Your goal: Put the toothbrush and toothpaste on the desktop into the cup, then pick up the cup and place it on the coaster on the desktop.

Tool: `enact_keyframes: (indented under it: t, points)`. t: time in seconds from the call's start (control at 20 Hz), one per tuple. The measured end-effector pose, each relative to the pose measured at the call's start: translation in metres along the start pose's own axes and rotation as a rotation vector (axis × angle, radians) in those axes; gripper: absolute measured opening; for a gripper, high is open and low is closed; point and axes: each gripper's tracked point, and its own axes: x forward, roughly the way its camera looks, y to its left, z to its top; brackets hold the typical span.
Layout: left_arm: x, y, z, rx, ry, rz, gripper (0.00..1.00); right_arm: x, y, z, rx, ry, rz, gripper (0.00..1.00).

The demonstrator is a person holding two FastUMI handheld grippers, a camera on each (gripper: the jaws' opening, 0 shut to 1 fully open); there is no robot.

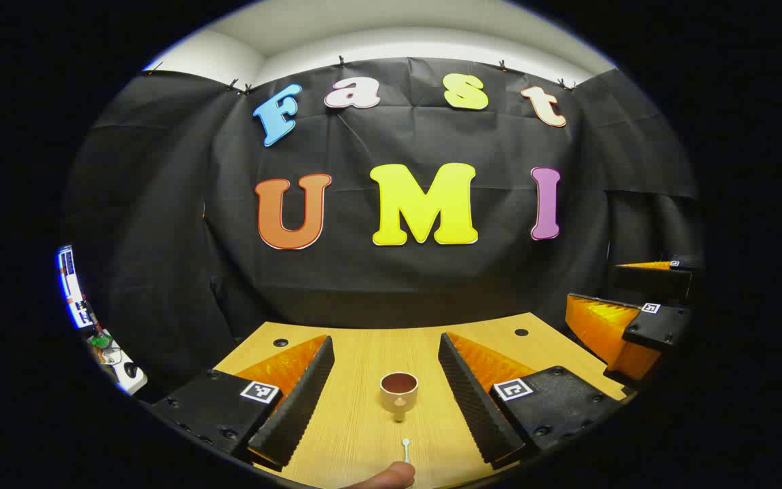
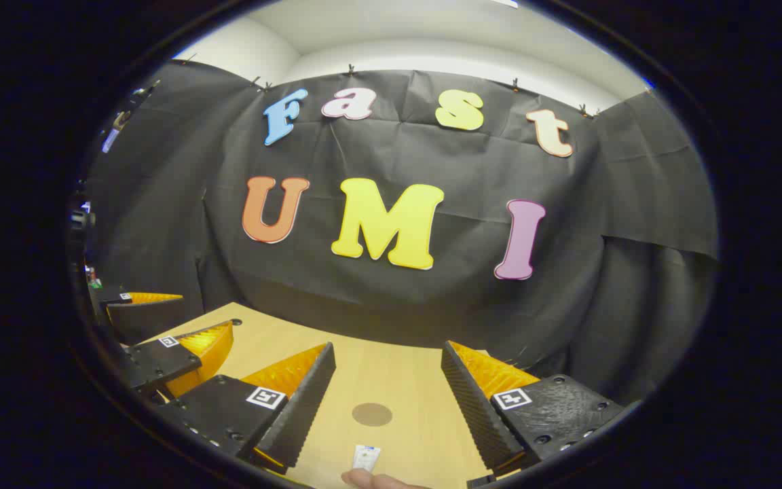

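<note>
Two grippers hovered low over the desk (image 1: 364,421), both empty, so I judged the task to be at its very start: nothing was yet in the cup (image 1: 398,392). In the left gripper view, the left gripper (image 1: 386,401) had its fingers spread wide, and the cup stood upright on the desk between them, a little ahead, touching neither. Nearer the camera lay the toothbrush (image 1: 405,445), its small white head showing; a fingertip (image 1: 391,475) sat at the bottom edge, just behind it. In the right gripper view, the right gripper (image 2: 385,407) was equally wide open, with the round brown coaster (image 2: 372,414) flat on the desk between its fingers. A white, flat end of what I took to be the toothpaste (image 2: 366,457) lay nearer the camera, with another fingertip (image 2: 370,480) just behind it.

Both grippers pointed forward toward the back wall, roughly level, side by side, each visible at the edge of the other's view. The next move, I judged, called for one gripper to tip down and draw back over the toothbrush or toothpaste, since both lay almost under the cameras, then close across the narrow body.
</note>
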Motion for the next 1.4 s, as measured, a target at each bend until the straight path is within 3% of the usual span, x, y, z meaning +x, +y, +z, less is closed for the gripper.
enact_keyframes:
  t: [0.65,0.8,0.95,1.15,1.4]
  points:
    - [0.012,-0.025,-0.017,-0.013,0.028,-0.01,0.99,0.017,-0.044,-0.034,-0.003,0.08,-0.039,0.97]
    - [0.01,-0.025,-0.024,-0.013,0.049,-0.007,0.99,0.017,-0.052,-0.044,-0.001,0.104,-0.044,0.92]
    - [0.01,-0.025,-0.029,-0.01,0.059,0.001,0.99,0.019,-0.056,-0.054,0.009,0.126,-0.041,0.95]
    - [0.011,-0.027,-0.044,-0.027,0.108,-0.007,0.98,0.026,-0.055,-0.065,0.009,0.155,-0.03,0.95]
    - [0.008,-0.033,-0.115,-0.039,0.292,-0.006,0.99,0.029,-0.053,-0.082,-0.023,0.198,-0.009,0.98]
